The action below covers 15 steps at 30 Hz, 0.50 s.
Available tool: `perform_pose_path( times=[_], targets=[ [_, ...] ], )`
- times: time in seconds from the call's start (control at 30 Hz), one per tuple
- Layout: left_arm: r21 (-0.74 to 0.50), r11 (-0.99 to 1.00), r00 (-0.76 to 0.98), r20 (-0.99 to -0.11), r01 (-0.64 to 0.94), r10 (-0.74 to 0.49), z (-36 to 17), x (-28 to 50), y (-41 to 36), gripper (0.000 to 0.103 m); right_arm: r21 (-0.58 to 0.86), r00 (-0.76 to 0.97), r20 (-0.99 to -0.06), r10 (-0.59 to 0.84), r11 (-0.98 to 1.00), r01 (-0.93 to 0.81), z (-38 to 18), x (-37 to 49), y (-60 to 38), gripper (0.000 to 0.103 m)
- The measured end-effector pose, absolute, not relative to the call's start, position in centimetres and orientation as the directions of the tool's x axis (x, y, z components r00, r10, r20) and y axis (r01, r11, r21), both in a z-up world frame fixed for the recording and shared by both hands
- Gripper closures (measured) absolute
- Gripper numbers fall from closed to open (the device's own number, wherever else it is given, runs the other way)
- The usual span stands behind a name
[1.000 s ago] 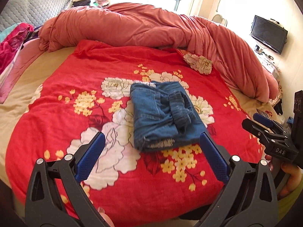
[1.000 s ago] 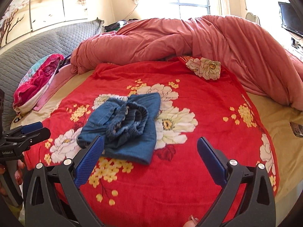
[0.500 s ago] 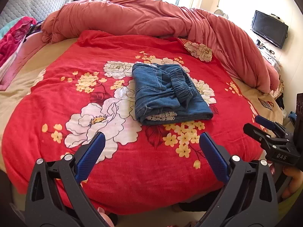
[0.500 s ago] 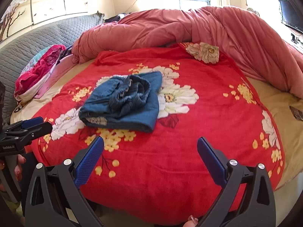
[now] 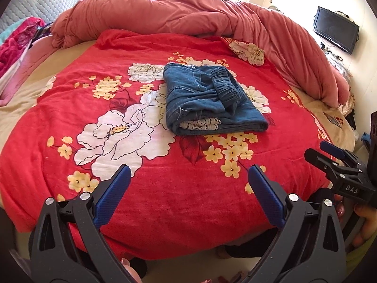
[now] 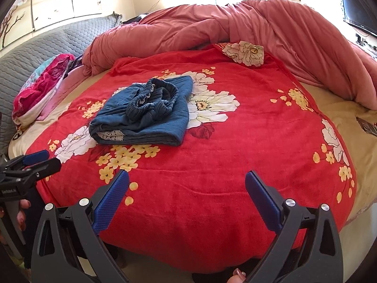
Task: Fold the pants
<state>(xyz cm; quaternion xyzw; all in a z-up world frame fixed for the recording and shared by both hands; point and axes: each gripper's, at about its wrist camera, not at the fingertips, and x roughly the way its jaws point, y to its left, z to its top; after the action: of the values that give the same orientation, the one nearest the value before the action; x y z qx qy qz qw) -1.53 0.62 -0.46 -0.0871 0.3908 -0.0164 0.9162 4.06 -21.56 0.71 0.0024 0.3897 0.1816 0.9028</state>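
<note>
Over the blanket [image 5: 70, 99], both grippers [image 5: 188, 186] [image 6: 187, 188] gape empty.

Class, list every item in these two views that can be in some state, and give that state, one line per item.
Pants: folded into a compact bundle, lying on the blanket.
Blanket: spread flat over the bed.
Duvet: bunched up along the far edge.
TV: screen dark.
Left claw: open, empty.
Right claw: open, empty.

Matt denim pants [image 5: 207, 99] lie on a plush, fleecy blanket [image 5: 165, 176].
</note>
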Motion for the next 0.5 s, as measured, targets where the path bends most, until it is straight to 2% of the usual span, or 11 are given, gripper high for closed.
perform_pose_path(
  times=[0.5],
  targets=[
    [-0.170, 0.984, 0.697, -0.712, -0.051, -0.086, -0.31, -1.34, 0.68, 0.009, 0.144, 0.626, -0.702, 0.340, 0.928, -0.343, 0.85, 4.20, -20.78, 0.005]
  ],
)
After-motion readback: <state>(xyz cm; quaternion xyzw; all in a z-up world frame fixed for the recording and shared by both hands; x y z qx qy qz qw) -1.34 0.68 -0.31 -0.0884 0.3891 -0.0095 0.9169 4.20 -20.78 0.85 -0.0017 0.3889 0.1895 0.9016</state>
